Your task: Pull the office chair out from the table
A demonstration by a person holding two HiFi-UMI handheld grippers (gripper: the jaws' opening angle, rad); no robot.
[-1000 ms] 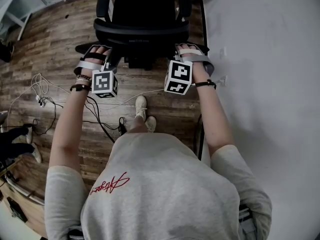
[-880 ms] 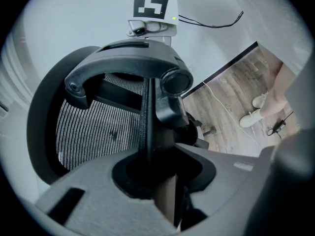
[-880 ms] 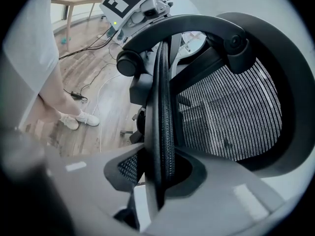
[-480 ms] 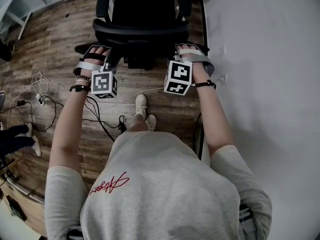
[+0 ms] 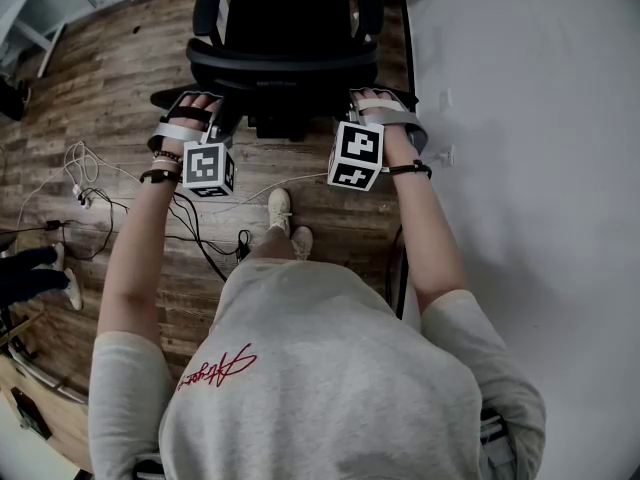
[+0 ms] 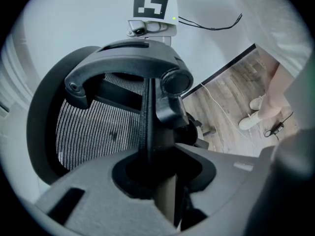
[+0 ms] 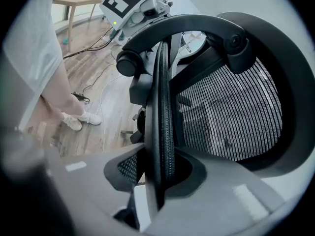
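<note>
Since a second ago only the floor cables (image 5: 82,198) at left have slid slightly. Your left gripper (image 6: 156,181) clamps one edge of the office chair (image 5: 285,38) backrest, and your right gripper (image 7: 157,176) clamps the other. The chair stands straight ahead, both hands equally near.

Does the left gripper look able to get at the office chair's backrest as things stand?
Yes, it seems so: the left gripper already sits on the backrest, with its jaws shut on the side rim and nothing else in the way.
</note>
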